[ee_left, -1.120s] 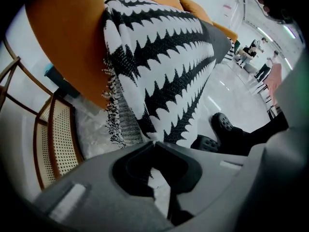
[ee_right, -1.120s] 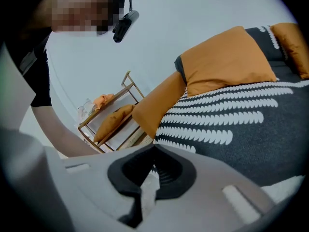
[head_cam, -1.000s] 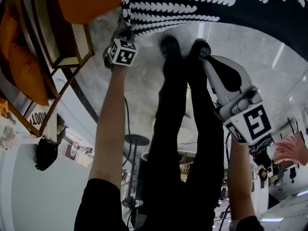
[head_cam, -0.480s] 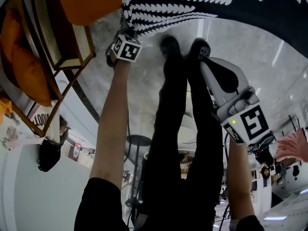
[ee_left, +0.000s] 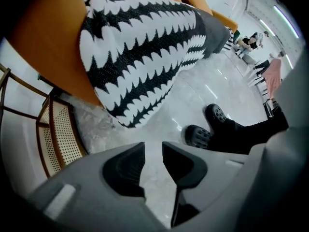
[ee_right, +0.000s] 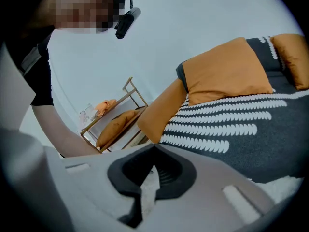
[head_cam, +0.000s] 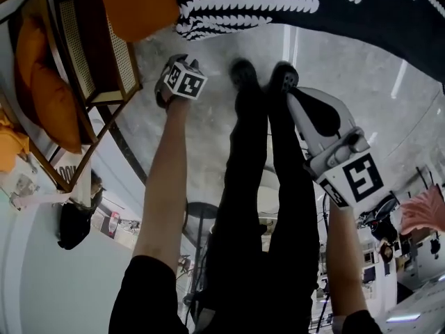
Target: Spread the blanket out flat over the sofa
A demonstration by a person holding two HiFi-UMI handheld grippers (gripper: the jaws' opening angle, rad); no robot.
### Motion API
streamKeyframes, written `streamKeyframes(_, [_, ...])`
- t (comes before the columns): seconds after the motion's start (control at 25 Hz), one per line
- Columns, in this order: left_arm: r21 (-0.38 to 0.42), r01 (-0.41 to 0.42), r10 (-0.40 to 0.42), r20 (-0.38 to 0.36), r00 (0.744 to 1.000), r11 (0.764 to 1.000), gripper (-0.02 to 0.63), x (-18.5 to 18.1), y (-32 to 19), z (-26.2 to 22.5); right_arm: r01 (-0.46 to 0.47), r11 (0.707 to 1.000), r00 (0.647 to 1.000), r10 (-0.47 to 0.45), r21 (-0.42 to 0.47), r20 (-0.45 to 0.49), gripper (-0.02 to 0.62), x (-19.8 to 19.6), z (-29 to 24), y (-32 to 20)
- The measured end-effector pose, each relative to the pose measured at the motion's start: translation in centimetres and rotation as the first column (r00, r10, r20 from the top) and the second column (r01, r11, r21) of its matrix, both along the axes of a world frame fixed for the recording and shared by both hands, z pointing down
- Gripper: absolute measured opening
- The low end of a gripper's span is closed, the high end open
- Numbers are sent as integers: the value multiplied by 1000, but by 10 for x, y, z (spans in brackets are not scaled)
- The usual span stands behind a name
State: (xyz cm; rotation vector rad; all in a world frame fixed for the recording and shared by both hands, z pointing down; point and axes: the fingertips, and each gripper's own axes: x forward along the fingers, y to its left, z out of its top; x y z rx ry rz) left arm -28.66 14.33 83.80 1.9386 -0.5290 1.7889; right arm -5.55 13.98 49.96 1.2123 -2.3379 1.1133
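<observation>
Blanket (head_cam: pixel 313 5), black with white scalloped stripes, drapes over the orange sofa (head_cam: pixel 139 5) across the top of the head view, its corner hanging toward the marble floor (head_cam: pixel 208 138). Both bare forearms reach up the frame beside the person's black trousers. The left gripper (ee_left: pixel 153 149), aimed at the floor, has just been opening, with only floor between its jaws, while the right gripper (ee_right: pixel 154 151) is pressed together. At upper left, a wooden rack (head_cam: pixel 78 44) holds an orange cushion (head_cam: pixel 42 96).
</observation>
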Motion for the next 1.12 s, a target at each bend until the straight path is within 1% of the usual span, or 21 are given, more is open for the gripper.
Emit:
streamKeyframes(0.16, [10, 14, -14, 4, 1000, 1000, 117, -6, 7, -29, -9, 1000, 1000, 9, 10, -8, 3, 10, -23, 5])
streamKeyframes(0.32, [34, 2, -1, -12, 1000, 999, 117, 1, 8, -66, -8, 1000, 1000, 8, 27, -20, 3, 17, -54, 7])
streamKeyframes(0.48, [63, -11, 14, -54, 998, 998, 117, 15, 3, -111, -18, 999, 999, 19, 45, -27, 3, 17, -90, 6])
streamKeyframes(0.64, [122, -28, 43, -121, 992, 992, 117, 42, -8, -166, -25, 996, 999, 29, 80, -44, 3, 20, -127, 7])
streamKeyframes(0.84, [207, -46, 89, -204, 975, 977, 117, 81, -18, -240, -46, 990, 996, 56, 134, -68, 3, 31, -178, 9])
streamKeyframes(1.0, [293, -59, 143, -274, 951, 954, 117, 115, -41, -303, -83, 977, 990, 104, 197, -100, 3, 46, -219, 5])
streamKeyframes(1.12, [325, -78, 184, -309, 933, 942, 117, 128, -34, -354, -106, 971, 985, 132, 214, -112, 3, 52, -252, 15])
